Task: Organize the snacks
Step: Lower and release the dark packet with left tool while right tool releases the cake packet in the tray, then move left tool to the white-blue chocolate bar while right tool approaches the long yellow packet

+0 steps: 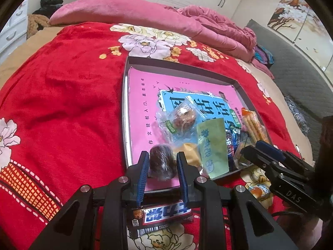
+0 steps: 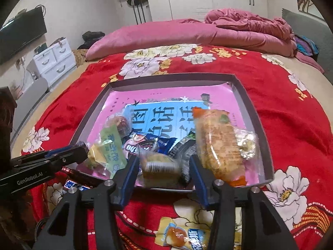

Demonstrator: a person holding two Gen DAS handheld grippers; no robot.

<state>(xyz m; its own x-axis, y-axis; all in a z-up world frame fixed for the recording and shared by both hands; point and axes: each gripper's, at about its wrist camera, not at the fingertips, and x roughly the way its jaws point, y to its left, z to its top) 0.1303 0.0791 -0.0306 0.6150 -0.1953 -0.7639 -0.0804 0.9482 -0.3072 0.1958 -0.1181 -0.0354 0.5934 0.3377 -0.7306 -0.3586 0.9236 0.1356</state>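
Note:
A shallow grey tray [image 1: 124,114] with a pink and blue liner lies on the red floral blanket. My left gripper [image 1: 163,156] is shut on a dark brown round wrapped snack [image 1: 161,165], just above the tray's near left corner. Several snacks lie in the tray's near part: a clear pack with a brown pastry [image 1: 183,116], a green packet [image 1: 212,145] and a long cracker pack [image 2: 218,145]. My right gripper [image 2: 164,158] stands open at the tray's near edge [image 2: 258,125]. A blurred yellow packet [image 2: 158,164] is between its pads without being pressed.
A dark chocolate bar [image 1: 164,214] lies on the blanket under my left gripper. A yellow and blue sweet pack [image 2: 183,235] lies near the right one. A pink pillow [image 2: 156,35] and a crumpled quilt [image 2: 249,23] lie behind the tray. White drawers [image 2: 54,60] stand at the left.

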